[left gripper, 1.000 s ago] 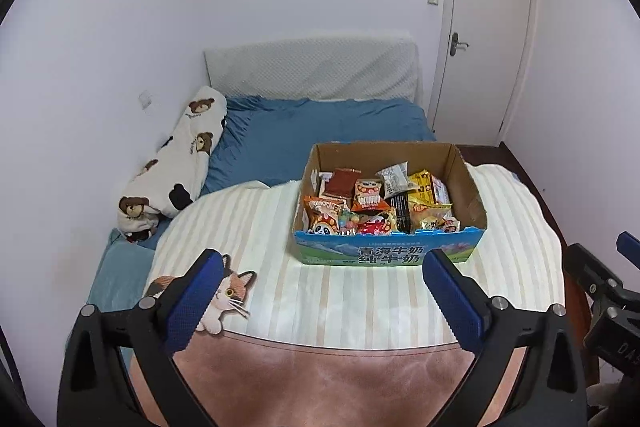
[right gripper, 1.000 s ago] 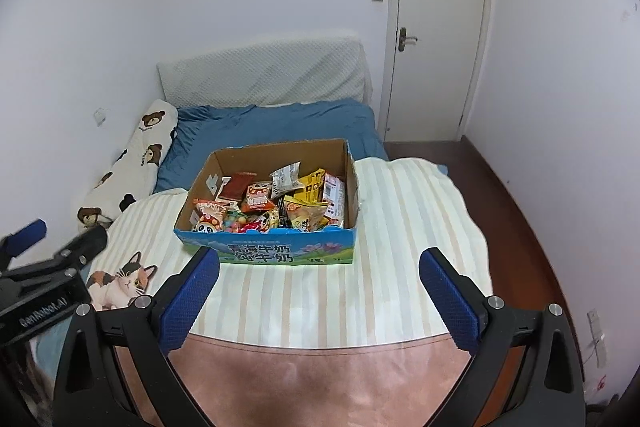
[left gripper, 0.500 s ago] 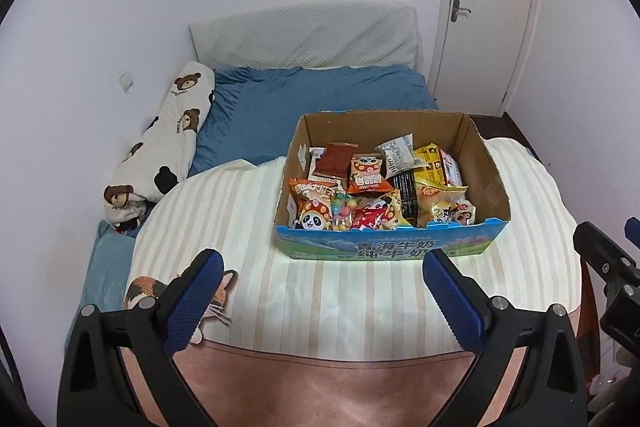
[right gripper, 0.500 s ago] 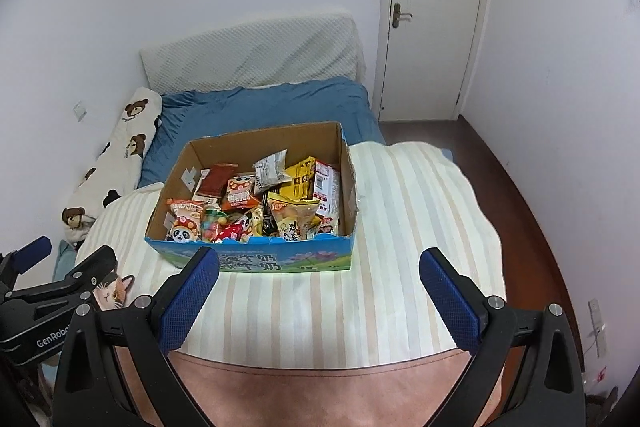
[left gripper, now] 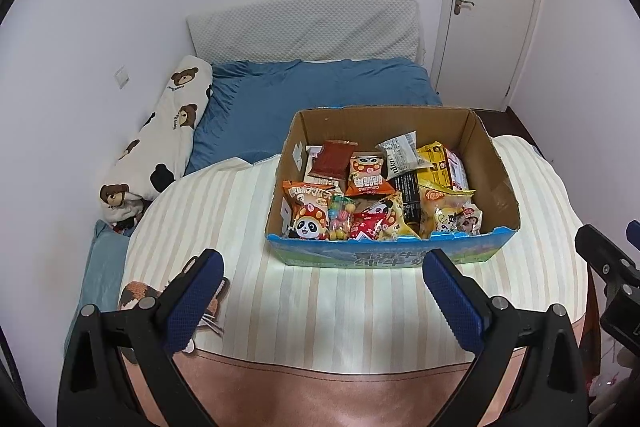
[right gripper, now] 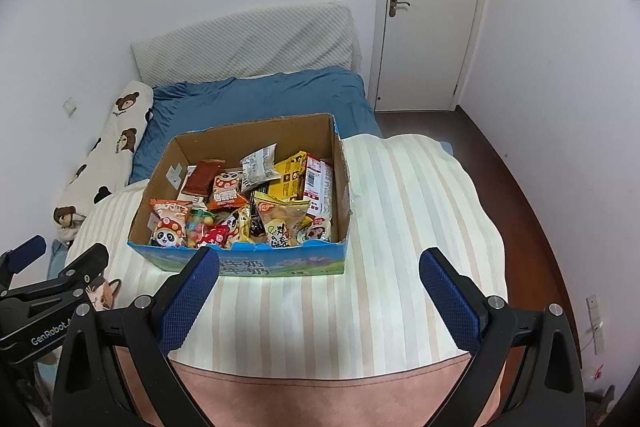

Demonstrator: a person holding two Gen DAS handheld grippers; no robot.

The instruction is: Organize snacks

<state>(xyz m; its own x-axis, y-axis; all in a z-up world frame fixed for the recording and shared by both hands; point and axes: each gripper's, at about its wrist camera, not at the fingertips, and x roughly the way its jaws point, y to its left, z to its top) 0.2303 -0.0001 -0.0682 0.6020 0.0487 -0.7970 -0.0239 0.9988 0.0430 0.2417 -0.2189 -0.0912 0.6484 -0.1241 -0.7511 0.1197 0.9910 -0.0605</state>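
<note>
Soft, even indoor light fills both views, with faint shadows. Fisheye distortion bends the edges; dark vignetting rings the corners.

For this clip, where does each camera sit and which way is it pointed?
Left wrist: on the left gripper, above the striped blanket, facing the snack box ahead-right; own open blue fingers show, right gripper at the right edge.
Right wrist: on the right gripper, facing the box ahead-left; own open fingers show, left gripper at the left edge.
Shared: box, bed, door.
</note>
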